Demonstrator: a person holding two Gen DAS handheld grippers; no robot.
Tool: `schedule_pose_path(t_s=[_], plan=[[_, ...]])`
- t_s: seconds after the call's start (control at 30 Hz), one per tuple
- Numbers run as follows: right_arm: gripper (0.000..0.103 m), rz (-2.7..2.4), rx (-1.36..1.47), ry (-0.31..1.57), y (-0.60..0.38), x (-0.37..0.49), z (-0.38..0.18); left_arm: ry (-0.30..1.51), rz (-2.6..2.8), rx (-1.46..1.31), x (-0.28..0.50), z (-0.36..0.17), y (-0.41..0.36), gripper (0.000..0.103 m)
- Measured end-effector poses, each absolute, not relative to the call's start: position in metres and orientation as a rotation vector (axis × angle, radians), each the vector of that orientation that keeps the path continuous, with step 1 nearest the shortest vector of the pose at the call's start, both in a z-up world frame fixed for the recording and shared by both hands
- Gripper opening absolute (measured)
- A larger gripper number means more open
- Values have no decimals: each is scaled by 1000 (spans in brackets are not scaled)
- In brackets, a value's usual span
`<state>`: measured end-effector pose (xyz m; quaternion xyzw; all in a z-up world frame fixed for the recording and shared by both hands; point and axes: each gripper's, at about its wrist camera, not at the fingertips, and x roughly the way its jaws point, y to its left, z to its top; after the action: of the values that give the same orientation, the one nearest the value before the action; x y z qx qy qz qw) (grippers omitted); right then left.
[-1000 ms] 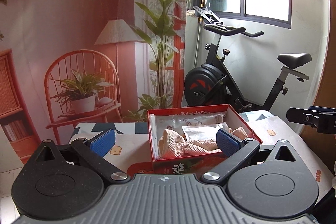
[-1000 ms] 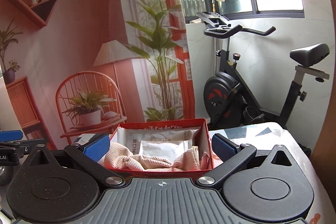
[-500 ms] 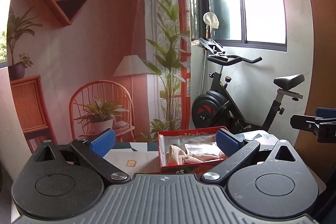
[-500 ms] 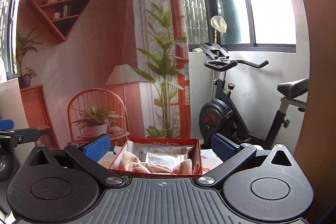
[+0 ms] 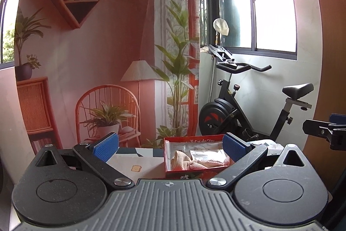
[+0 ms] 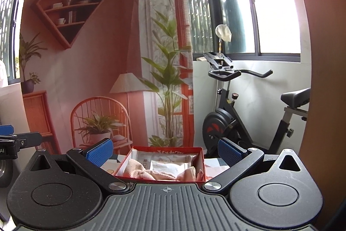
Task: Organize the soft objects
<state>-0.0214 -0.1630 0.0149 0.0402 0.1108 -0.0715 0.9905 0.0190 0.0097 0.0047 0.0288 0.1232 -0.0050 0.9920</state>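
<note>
A red cardboard box (image 5: 173, 168) (image 6: 202, 160) stands on the patterned table (image 5: 134, 162). In it lie a crumpled pink knitted cloth (image 5: 194, 162) (image 6: 164, 174) and white flat packets (image 5: 204, 153) (image 6: 166, 166). My left gripper (image 5: 169, 147) is open and empty, held back from the box and above table level. My right gripper (image 6: 164, 151) is open and empty, also held back from the box. The right gripper's tip shows at the right edge of the left wrist view (image 5: 326, 130); the left gripper's tip shows at the left edge of the right wrist view (image 6: 15, 138).
A black exercise bike (image 5: 237, 114) (image 6: 233, 120) stands behind the table by the window. A printed backdrop with a chair, lamp and plants (image 5: 108, 79) hangs behind the table. A brown panel (image 5: 324, 57) is at the right.
Both grippers have pulled back and risen away from the box, which now looks smaller and lower in both views. Both stay open and empty.
</note>
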Motion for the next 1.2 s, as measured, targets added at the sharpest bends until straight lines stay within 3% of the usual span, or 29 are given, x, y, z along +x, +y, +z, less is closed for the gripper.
schedule_pose_path(t_s=[1.2], plan=[[103, -180, 93, 246, -173, -13, 3, 289, -11, 63, 20, -4, 11, 103]])
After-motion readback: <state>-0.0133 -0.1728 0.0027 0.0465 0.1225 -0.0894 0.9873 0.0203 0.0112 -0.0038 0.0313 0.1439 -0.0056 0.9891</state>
